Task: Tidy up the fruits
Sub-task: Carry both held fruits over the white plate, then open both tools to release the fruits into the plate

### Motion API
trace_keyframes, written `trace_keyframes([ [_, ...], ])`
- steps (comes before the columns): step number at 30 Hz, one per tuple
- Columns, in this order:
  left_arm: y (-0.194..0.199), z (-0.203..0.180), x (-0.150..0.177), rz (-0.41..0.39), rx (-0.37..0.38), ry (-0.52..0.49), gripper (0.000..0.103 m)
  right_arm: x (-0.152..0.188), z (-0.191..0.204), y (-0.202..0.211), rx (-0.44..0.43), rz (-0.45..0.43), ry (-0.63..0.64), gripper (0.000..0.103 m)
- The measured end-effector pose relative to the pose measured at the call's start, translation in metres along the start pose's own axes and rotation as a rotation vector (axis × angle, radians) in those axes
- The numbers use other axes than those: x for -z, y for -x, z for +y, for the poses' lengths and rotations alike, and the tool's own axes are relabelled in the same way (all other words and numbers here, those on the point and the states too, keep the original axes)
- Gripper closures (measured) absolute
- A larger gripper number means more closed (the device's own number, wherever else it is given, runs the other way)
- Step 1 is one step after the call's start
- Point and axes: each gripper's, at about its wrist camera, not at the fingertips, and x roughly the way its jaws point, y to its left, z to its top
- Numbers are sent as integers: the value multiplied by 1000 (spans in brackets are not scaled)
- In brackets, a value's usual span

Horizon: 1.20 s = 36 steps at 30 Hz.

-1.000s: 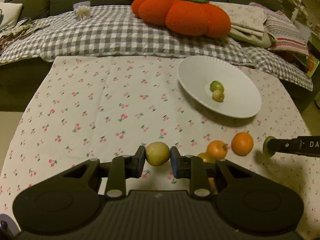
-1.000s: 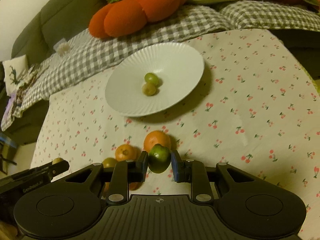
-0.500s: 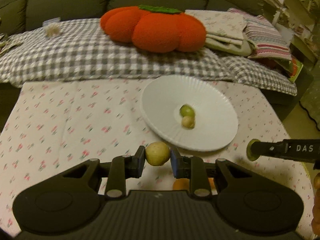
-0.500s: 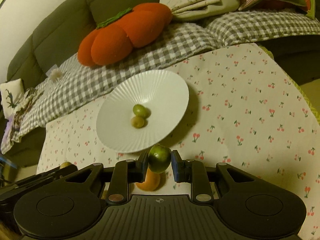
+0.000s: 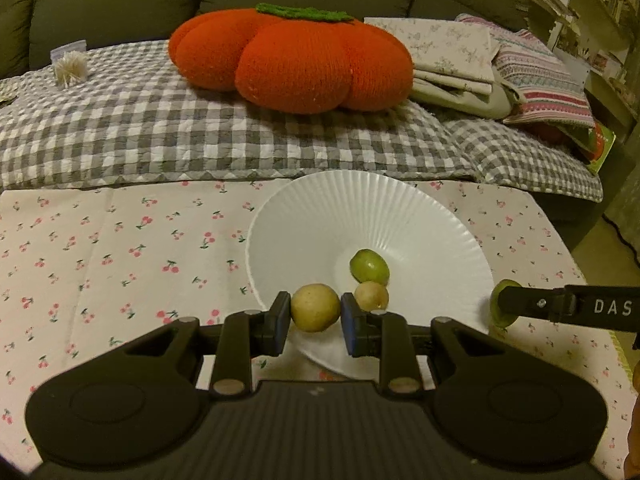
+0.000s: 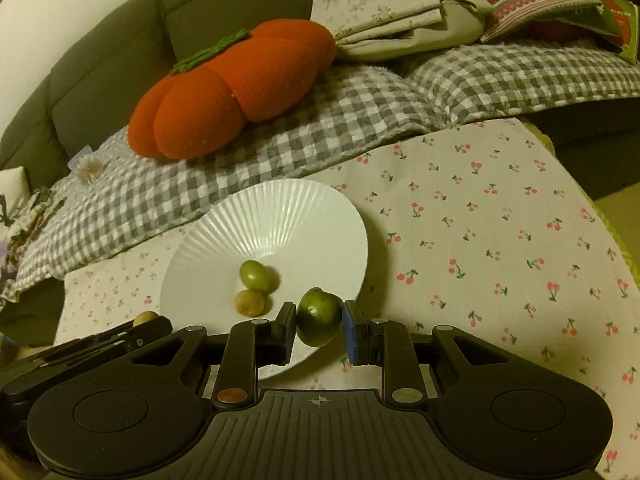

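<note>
Left fingers: my left gripper (image 5: 315, 322) is clamped on a yellowish round fruit (image 5: 315, 307), held over the near rim of the white ribbed plate (image 5: 360, 204).
Right fingers: my right gripper (image 6: 318, 330) is clamped on a dark green lime-like fruit (image 6: 319, 322), held at the plate's (image 6: 280, 216) near right edge.
Already on the plate: a pale green fruit (image 5: 369, 267) and a small tan fruit (image 5: 371, 296) touch each other near the plate's middle.
Worktop: cherry-print cloth (image 5: 120, 248) covers it; the plate sits toward its far side, just before the checked blanket (image 5: 160, 136).
Risk, early release: both fruits hang at the rim, not the centre, so I judge that letting go now could drop them on the sloped edge or off onto the cloth.
Risk, rolling: these fruits are round and the plate is smooth, so a high drop could knock the two resting ones and scatter them.
Risk, collision: my two grippers approach the same plate side by side and could bump.
Risk, tipping: pressing on the near rim could tilt the plate.
</note>
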Motion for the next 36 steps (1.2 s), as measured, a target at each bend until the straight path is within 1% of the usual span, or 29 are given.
trace_keyframes([
  [6, -19, -8, -1, 4, 0, -52, 78, 0, 6, -19, -9, 21, 22, 79],
  [15, -35, -12, 2, 7, 2, -80, 77, -1, 15, -43, -25, 44, 50, 79],
  [17, -34, -13, 1, 4, 9, -86, 66, -2, 16, -48, -36, 51, 34, 79],
  [18, -33, -12, 1, -8, 15, -85, 53, -3, 17, -49, -39, 53, 33, 77],
  [19, -31, -12, 1, -21, 4, -82, 48, -3, 19, -50, -41, 53, 33, 76],
  [20, -29, -11, 0, -29, -5, -79, 46, -3, 20, -51, -42, 52, 31, 75],
  [21, -29, -9, -1, -31, -2, -75, 42, -4, 20, -51, -43, 53, 26, 75],
  [26, -20, 2, -6, -37, 13, -10, 40, -11, 11, -42, -53, 30, -36, 75],
  [30, -7, 1, -9, -53, 18, 16, 38, -17, 3, -26, -64, 1, -77, 73],
  [34, 7, -2, -6, -56, 2, 26, 37, -17, 3, -15, -53, -7, -71, 73],
  [36, 13, -2, -2, -45, -4, 28, 36, -15, 4, -10, -53, -7, -60, 70],
])
